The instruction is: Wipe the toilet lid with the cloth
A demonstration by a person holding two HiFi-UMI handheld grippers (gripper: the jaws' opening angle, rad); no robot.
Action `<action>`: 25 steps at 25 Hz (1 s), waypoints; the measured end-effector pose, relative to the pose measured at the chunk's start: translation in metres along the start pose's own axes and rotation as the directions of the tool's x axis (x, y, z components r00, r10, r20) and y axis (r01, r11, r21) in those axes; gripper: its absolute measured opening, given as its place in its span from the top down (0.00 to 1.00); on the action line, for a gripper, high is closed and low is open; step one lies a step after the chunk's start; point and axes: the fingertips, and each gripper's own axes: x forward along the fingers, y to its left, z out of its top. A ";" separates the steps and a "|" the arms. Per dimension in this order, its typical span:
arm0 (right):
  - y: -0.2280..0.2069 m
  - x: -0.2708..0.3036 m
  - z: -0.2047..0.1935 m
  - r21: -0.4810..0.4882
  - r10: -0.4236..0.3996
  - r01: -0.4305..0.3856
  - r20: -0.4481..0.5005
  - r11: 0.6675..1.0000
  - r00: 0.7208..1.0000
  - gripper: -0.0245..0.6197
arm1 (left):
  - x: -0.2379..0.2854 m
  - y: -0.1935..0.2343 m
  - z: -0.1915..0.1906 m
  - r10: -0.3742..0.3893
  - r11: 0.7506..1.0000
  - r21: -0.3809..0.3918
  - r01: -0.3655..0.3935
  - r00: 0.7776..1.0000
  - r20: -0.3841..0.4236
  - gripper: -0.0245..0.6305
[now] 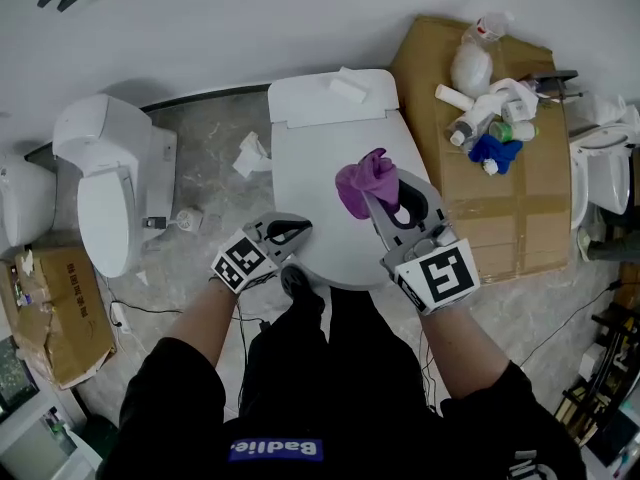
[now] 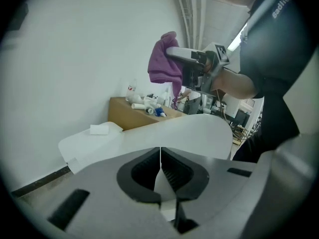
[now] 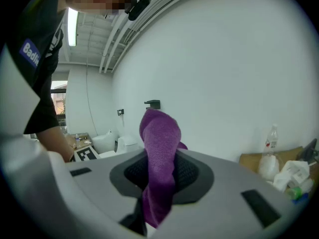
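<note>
A closed white toilet lid (image 1: 320, 183) lies below me in the head view, its tank (image 1: 330, 96) at the far end. My right gripper (image 1: 385, 190) is shut on a purple cloth (image 1: 364, 180), which hangs bunched over the lid's right half; the cloth (image 3: 159, 158) fills the jaws in the right gripper view. My left gripper (image 1: 298, 231) is shut with nothing in it, at the lid's near left edge. In the left gripper view the lid (image 2: 164, 133) stretches ahead and the cloth (image 2: 164, 66) hangs above it.
A second toilet (image 1: 110, 183) stands at the left. A cardboard box (image 1: 500, 188) at the right carries bottles and rags (image 1: 490, 118). A small white block (image 1: 350, 86) rests on the tank. Crumpled paper (image 1: 250, 153) lies on the floor. Another cardboard box (image 1: 50, 308) sits at the near left.
</note>
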 end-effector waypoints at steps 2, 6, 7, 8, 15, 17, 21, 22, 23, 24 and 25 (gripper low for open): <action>0.011 -0.003 -0.006 -0.010 -0.011 0.011 -0.006 1.000 1.000 0.81 | 0.003 -0.006 -0.015 -0.015 1.000 -0.018 0.015 1.000 0.002 0.93; 0.029 -0.010 -0.027 -0.007 -0.047 0.046 -0.022 0.999 0.999 0.81 | 0.016 -0.019 -0.046 -0.051 0.998 -0.048 0.050 0.999 -0.007 0.93; 0.032 -0.012 -0.033 -0.002 -0.050 0.050 -0.023 0.999 0.998 0.81 | 0.019 -0.021 -0.054 -0.056 0.997 -0.056 0.055 0.998 -0.012 0.93; 0.035 -0.013 -0.039 0.003 -0.052 0.052 -0.026 0.999 0.998 0.81 | 0.022 -0.024 -0.062 -0.058 0.996 -0.062 0.057 0.998 -0.017 0.93; 0.043 -0.012 -0.087 0.038 -0.027 0.029 -0.064 0.999 0.998 0.81 | 0.040 -0.029 -0.097 -0.039 0.994 -0.103 0.035 0.998 -0.039 0.93; 0.043 -0.008 -0.098 0.046 -0.012 0.015 -0.072 0.999 0.997 0.81 | 0.045 -0.030 -0.106 -0.032 0.993 -0.118 0.027 0.999 -0.043 0.93; 0.043 0.008 -0.116 0.039 0.023 -0.020 -0.079 0.999 0.997 0.81 | 0.050 -0.030 -0.119 -0.016 0.989 -0.147 0.010 0.999 -0.036 0.93; 0.043 0.013 -0.121 0.032 0.036 -0.034 -0.083 0.999 0.996 0.81 | 0.051 -0.029 -0.121 -0.009 0.988 -0.154 0.004 1.000 -0.028 0.93; 0.043 0.019 -0.127 0.026 0.051 -0.049 -0.091 0.998 0.995 0.81 | 0.051 -0.029 -0.122 -0.001 0.987 -0.162 -0.002 1.000 -0.017 0.93; 0.044 0.026 -0.134 0.021 0.066 -0.064 -0.102 0.998 0.993 0.81 | 0.051 -0.028 -0.123 0.009 0.985 -0.172 -0.010 1.000 -0.004 0.93; 0.044 0.033 -0.141 0.015 0.078 -0.077 -0.113 0.997 0.991 0.81 | 0.050 -0.027 -0.122 0.020 0.983 -0.181 -0.017 1.000 0.011 0.93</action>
